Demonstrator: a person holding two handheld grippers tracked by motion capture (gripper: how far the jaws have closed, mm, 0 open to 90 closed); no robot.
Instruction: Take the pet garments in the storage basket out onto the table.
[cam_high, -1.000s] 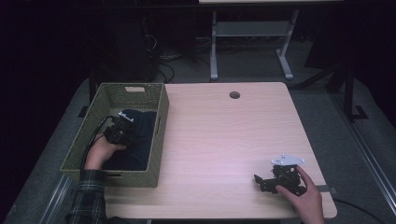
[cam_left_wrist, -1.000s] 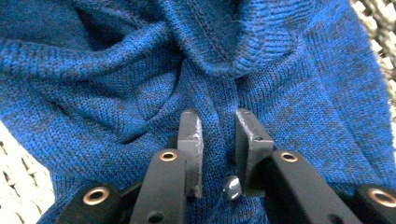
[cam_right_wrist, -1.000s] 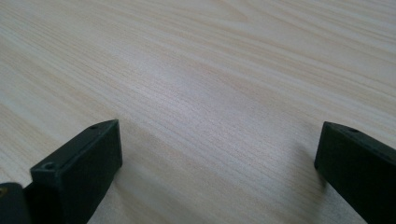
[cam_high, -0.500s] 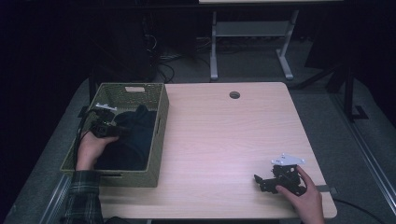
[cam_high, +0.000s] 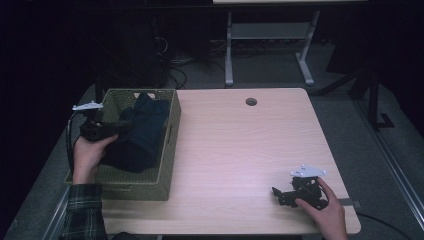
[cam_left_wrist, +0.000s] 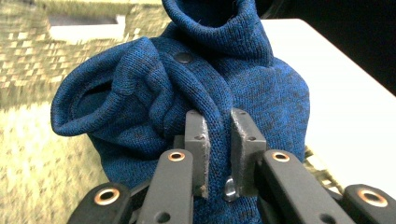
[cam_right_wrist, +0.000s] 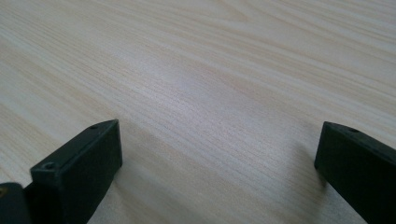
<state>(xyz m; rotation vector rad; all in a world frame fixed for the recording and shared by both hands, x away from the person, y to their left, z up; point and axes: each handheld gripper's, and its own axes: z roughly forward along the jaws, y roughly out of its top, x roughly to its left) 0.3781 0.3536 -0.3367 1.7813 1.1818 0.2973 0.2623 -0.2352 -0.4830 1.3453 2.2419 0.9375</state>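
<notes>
A dark blue knitted garment (cam_high: 141, 131) lies bunched in the green woven basket (cam_high: 169, 145) at the table's left. My left gripper (cam_high: 119, 128) is over the basket's left side, shut on a fold of the garment (cam_left_wrist: 219, 88), which rises between its pads (cam_left_wrist: 198, 140) and shows a snap button. Near the table's front right edge, my right gripper (cam_high: 278, 194) rests low on the wood, open, with bare tabletop (cam_right_wrist: 210, 112) between its jaws.
The light wood table (cam_high: 240, 150) has a round cable hole (cam_high: 251, 101) at its far edge. Behind the table stand a metal desk frame (cam_high: 267, 45) and cables on the dark floor. The basket's rim (cam_left_wrist: 56, 28) shows behind the garment.
My left gripper has moved left and up from the middle of the basket, lifting the garment, which now stands higher against the basket's far wall. The right gripper has not moved.
</notes>
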